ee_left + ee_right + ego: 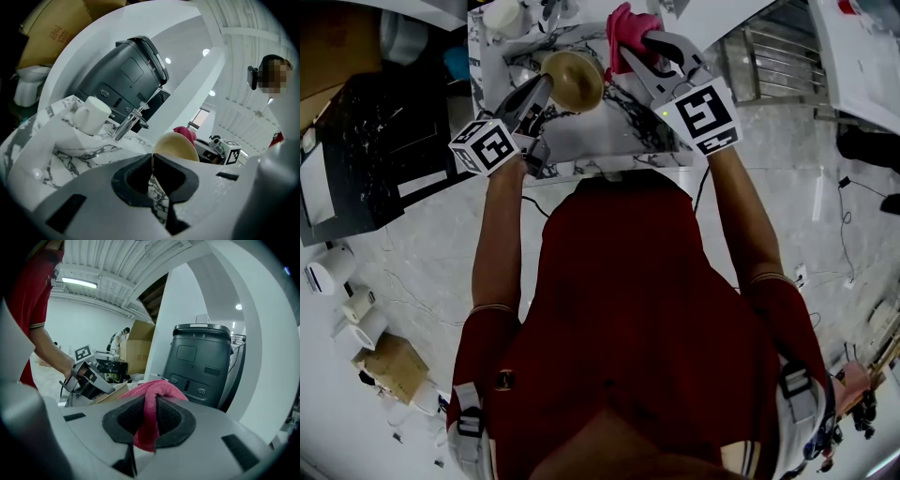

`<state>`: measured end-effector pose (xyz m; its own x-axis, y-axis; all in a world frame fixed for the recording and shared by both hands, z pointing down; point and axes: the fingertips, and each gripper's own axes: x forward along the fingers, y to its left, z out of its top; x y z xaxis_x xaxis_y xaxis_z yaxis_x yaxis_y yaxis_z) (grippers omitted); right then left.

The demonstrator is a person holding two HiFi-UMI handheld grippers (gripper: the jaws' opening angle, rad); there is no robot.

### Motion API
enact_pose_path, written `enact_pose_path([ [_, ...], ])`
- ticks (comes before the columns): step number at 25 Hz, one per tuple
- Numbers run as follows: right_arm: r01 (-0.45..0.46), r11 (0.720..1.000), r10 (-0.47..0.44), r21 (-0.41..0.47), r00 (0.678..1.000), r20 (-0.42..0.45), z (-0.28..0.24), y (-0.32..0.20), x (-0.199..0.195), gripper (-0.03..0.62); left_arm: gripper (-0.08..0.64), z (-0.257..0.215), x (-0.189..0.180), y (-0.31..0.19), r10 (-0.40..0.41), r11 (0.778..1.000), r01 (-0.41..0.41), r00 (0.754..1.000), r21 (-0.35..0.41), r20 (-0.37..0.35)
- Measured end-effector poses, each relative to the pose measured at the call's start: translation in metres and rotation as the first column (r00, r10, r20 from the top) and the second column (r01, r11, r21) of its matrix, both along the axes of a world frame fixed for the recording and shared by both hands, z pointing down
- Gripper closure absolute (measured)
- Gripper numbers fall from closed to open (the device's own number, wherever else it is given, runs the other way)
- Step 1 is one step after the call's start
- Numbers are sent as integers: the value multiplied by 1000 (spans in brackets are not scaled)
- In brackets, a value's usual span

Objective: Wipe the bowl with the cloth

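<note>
Marble-patterned sink (pixel 600 136) lies beneath both grippers. At left, the left gripper (pixel 542 92) pinches the rim of the tan bowl (pixel 575 79) with its 2 jaws, holding it tilted above the basin. Just right of the bowl, the right gripper (pixel 649 52) clamps a bunched pink cloth (pixel 627 33).

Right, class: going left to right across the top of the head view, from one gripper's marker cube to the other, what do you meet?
left cube → bowl → cloth → right cube
</note>
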<state>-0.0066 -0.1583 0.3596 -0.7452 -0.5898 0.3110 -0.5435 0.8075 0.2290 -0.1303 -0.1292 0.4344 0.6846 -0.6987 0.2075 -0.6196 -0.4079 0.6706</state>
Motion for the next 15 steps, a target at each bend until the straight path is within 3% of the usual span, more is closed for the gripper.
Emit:
enact_pose_path([
  [15, -20, 1000, 21, 13, 996, -85, 16, -48, -5, 546, 541, 50, 6, -10, 26, 987, -2, 988, -158, 153],
])
